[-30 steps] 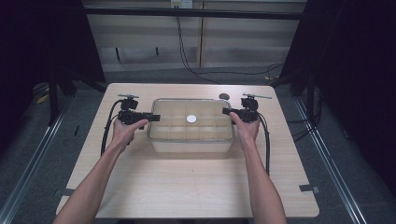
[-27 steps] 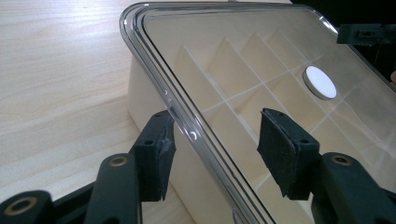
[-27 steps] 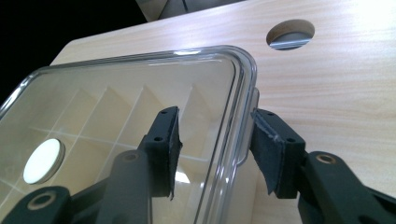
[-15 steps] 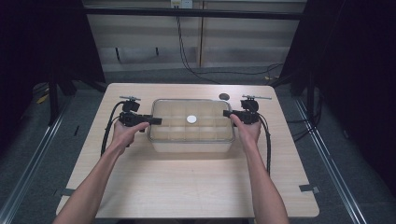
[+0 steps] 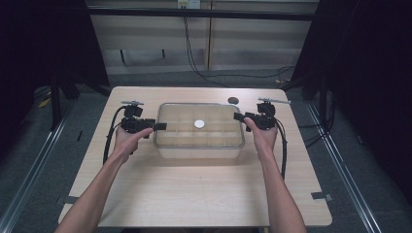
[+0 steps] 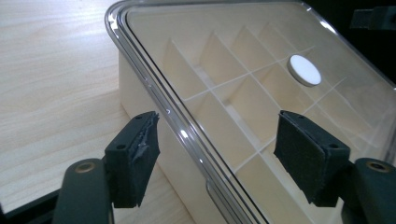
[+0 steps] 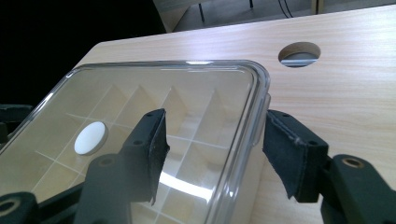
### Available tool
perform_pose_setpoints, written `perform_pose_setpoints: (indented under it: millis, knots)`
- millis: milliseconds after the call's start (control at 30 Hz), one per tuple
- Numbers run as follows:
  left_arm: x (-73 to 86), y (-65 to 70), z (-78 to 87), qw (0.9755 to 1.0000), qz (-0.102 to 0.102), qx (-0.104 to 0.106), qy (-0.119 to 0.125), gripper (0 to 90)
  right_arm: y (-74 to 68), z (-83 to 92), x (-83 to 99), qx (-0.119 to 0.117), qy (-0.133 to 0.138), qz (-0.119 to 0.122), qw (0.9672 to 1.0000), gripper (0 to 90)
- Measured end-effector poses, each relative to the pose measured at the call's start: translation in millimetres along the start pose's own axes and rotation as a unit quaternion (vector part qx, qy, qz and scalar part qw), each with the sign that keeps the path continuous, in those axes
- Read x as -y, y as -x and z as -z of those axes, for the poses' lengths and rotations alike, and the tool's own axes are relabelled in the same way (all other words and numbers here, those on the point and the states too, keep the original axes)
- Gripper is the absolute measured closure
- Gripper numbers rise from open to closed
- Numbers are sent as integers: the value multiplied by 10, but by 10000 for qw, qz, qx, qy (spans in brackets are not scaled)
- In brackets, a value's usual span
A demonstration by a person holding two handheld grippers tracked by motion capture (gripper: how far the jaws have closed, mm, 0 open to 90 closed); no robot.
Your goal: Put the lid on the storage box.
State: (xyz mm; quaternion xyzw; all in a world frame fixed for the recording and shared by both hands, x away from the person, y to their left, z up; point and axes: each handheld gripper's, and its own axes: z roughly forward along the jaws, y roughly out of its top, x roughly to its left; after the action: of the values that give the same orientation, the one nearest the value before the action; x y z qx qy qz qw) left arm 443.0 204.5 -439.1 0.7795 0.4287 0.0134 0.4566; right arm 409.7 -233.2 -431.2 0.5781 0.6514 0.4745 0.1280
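A clear-lidded box (image 5: 199,141) with cream dividers sits mid-table, with a white disc (image 5: 199,124) at the lid's centre. My left gripper (image 5: 156,126) is at the box's left end. In the left gripper view the left gripper (image 6: 219,140) is open, its jaws having just been opening, and the lid's rim (image 6: 187,135) runs between the pads untouched. My right gripper (image 5: 239,116) is at the right end. In the right gripper view the right gripper (image 7: 217,140) is also open after just opening, straddling the lid's edge (image 7: 243,140) without pressing it.
A round hole (image 5: 233,100) pierces the wooden table (image 5: 194,194) behind the box's right corner. Black cables trail from both grippers along the table's sides. Dark floor and rails surround the table.
Both hands have stayed at the box's ends. The right gripper has shifted slightly up and outward. The box has not moved.
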Motion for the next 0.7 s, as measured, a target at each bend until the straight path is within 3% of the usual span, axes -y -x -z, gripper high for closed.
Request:
perform_pose_setpoints:
  millis: [33, 200, 300, 467, 700]
  knots:
    - [0, 14, 24, 10000, -59, -14, 22, 292, -5, 28, 13, 68, 22, -11, 10000, 401]
    - [-3, 99, 168, 9997, -204, -65, 134, 287, -30, 138, 91, -81, 42, 44, 9999, 401]
    - [13, 177, 278, 9983, -488, -124, 310, 383, -61, 212, 112, -153, 75, 118, 9998, 402]
    - [69, 206, 375, 9976, -589, -171, 336, 431, -119, 300, 159, -286, 123, 206, 9993, 402]
    - [211, 283, 554, 9973, -614, -51, 400, 447, -210, 459, 310, -440, 107, 430, 9980, 402]
